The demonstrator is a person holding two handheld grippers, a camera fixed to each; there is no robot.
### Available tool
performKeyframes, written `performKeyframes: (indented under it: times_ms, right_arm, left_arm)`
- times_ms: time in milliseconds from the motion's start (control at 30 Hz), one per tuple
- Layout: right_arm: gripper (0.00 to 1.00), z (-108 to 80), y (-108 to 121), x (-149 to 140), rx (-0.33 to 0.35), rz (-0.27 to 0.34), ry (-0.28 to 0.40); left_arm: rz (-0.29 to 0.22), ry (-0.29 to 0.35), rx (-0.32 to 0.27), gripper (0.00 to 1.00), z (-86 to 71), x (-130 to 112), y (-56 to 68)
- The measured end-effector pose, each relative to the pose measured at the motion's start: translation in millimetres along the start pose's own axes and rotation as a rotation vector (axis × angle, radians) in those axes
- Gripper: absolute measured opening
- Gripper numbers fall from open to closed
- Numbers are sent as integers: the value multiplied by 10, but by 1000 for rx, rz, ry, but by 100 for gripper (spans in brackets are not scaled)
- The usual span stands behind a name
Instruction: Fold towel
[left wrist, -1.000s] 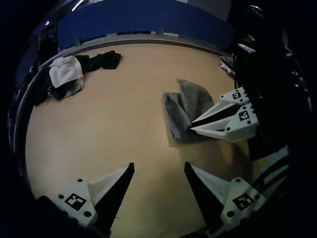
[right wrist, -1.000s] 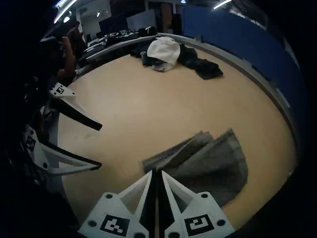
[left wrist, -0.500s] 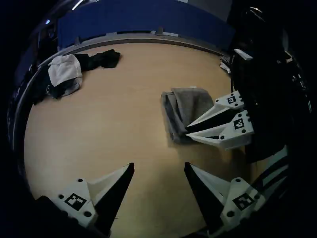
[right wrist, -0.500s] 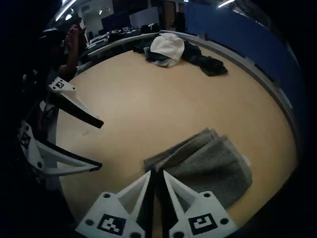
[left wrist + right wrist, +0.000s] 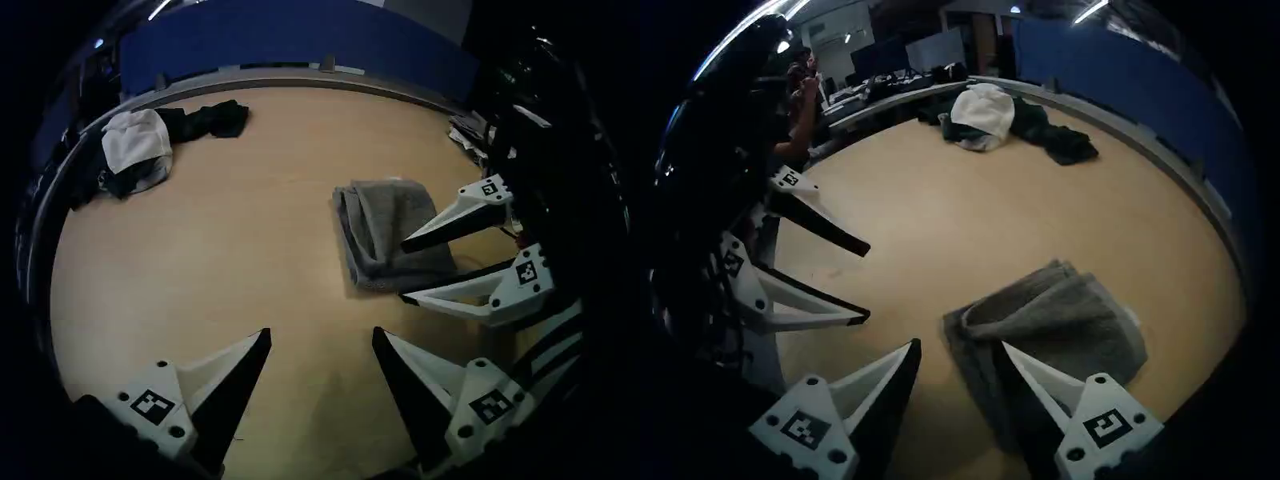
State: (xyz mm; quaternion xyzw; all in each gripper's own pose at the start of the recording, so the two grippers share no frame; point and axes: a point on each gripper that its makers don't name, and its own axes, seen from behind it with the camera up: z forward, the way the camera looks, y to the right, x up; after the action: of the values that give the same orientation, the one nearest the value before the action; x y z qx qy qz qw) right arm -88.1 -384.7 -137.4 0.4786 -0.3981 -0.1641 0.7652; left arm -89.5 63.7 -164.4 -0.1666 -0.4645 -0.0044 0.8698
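Observation:
A grey towel (image 5: 392, 232) lies folded in a compact rectangle on the light wooden table (image 5: 224, 240). In the left gripper view my left gripper (image 5: 320, 332) stands open over bare wood, short of the towel. To its right my right gripper (image 5: 404, 274) is open, its fingers straddling the towel's near right edge. In the right gripper view the right gripper (image 5: 960, 344) is open with the towel's (image 5: 1064, 320) folded corner between and just past its fingertips. The left gripper (image 5: 868, 286) hovers open at the left, above the table (image 5: 960, 208).
A pile of clothes with a white garment (image 5: 136, 148) (image 5: 984, 108) and a dark one (image 5: 208, 120) (image 5: 1060, 144) lies at the table's far side. A blue partition (image 5: 304, 40) runs behind the table's rim. A person (image 5: 792, 88) stands at the left.
My right gripper has opened and let go of the towel. The raised flap came down, and the towel now lies flat and folded. The left gripper has stayed open.

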Motion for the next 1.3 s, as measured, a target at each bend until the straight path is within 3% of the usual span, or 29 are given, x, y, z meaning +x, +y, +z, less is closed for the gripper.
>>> performKeyframes:
  times_ms: [67, 200, 600, 900, 1100, 1300]
  right_arm:
    - [84, -51, 31, -14, -8, 1, 9]
    - [87, -154, 134, -50, -41, 11, 27]
    - [87, -381, 389, -383, -118, 62, 7]
    - [87, -429, 431, -635, -158, 99, -25]
    - [86, -410, 408, -742, -170, 124, -34]
    - [73, -396, 431, -818, -192, 160, -52]
  left_arm:
    - [0, 1, 2, 94, 0, 2, -3]
    - [3, 0, 3, 94, 0, 4, 7]
    - [7, 3, -5, 94, 18, 52, 111]
    - [16, 4, -4, 94, 12, 78, 159]
    - [18, 6, -7, 94, 7, 97, 184]
    - [21, 5, -8, 94, 14, 92, 189]
